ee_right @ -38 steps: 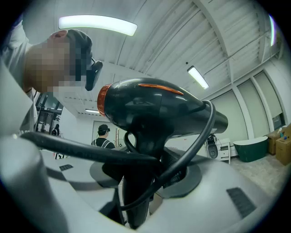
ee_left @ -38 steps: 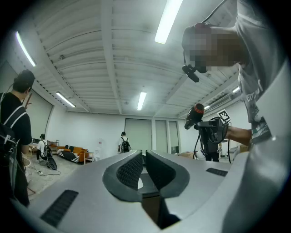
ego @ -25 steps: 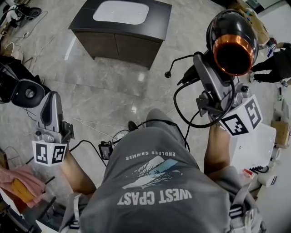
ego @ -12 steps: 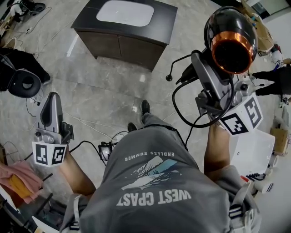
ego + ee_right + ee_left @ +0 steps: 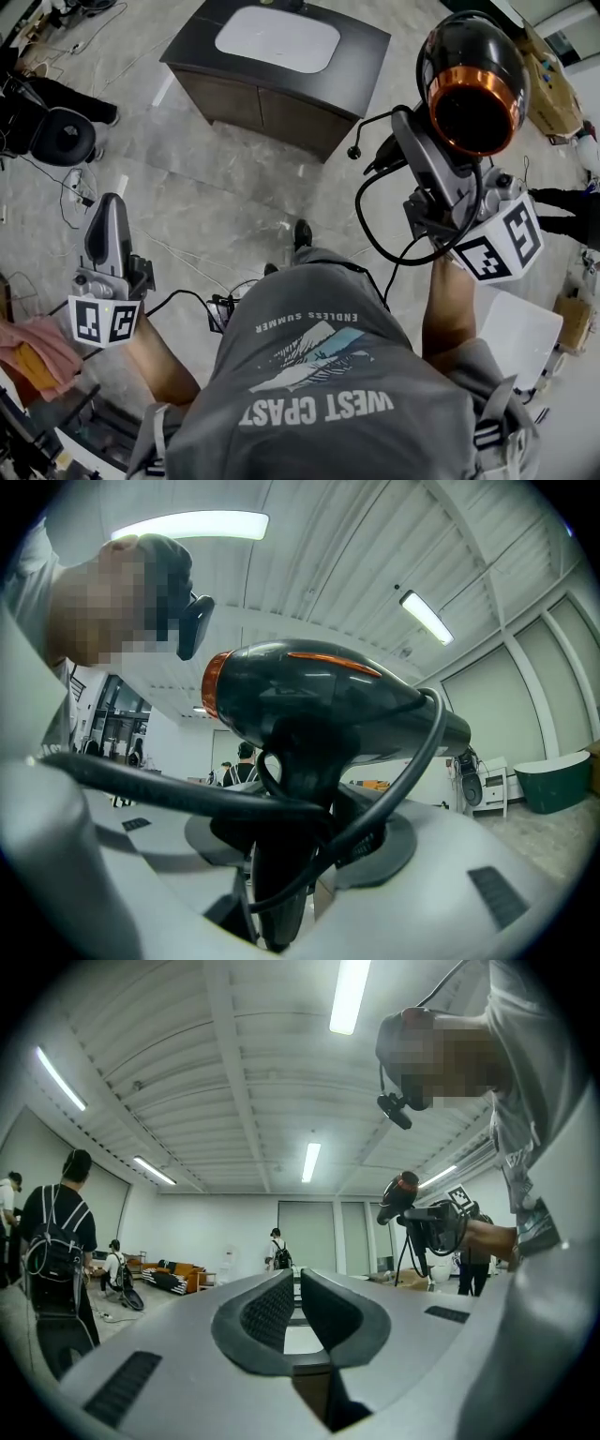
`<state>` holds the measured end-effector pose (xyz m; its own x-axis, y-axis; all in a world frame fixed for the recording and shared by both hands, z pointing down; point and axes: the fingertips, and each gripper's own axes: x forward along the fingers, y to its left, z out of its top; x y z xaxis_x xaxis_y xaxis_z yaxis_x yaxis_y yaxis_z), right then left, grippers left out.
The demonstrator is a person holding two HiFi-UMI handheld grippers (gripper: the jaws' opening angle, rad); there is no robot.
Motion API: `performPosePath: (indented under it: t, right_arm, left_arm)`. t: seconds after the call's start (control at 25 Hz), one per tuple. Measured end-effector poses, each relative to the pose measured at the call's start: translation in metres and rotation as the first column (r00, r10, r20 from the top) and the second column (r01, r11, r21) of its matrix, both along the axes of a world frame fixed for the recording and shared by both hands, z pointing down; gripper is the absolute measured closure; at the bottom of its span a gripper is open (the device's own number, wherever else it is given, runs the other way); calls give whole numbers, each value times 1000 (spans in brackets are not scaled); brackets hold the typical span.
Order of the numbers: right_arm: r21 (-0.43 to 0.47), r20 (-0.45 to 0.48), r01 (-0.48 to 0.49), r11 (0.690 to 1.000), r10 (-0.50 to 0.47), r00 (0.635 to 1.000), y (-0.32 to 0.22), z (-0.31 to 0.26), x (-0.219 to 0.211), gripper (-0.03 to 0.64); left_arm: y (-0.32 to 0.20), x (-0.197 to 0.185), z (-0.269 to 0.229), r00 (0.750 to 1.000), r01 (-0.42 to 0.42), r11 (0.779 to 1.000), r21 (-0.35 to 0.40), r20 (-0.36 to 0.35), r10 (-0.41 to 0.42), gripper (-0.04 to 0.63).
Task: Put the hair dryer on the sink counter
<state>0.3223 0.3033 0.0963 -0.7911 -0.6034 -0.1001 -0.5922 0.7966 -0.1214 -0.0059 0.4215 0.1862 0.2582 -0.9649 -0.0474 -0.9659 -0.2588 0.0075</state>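
Marble floor (image 5: 216,197), shirt (image 5: 319,375) – "ENDLESS SUMMER", right gripper (image 5: 412,127) clamping hair dryer (image 5: 469,75)

Head camera sits on my head and looks steeply down; the sink counter (image 5: 272,80) lies ahead, well apart. Both gripper cameras tilt up toward the ceiling (image 5: 234,1072). Head and left gripper views share the hair dryer (image 5: 397,1196), distant there and close in my right gripper view.
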Motion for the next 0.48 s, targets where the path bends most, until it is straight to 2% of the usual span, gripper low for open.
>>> performPosePath:
  t: [0.28, 0.48]
  right_arm:
    - [-26, -2, 81, 996, -81, 997, -94, 13, -16, 377]
    - [-15, -4, 122, 992, -122, 992, -97, 17, -16, 377]
  left_arm:
    - [-65, -5, 6, 996, 86, 996, -28, 11, -85, 557]
    - [-58, 4, 4, 993, 120, 993, -14, 24, -120, 557]
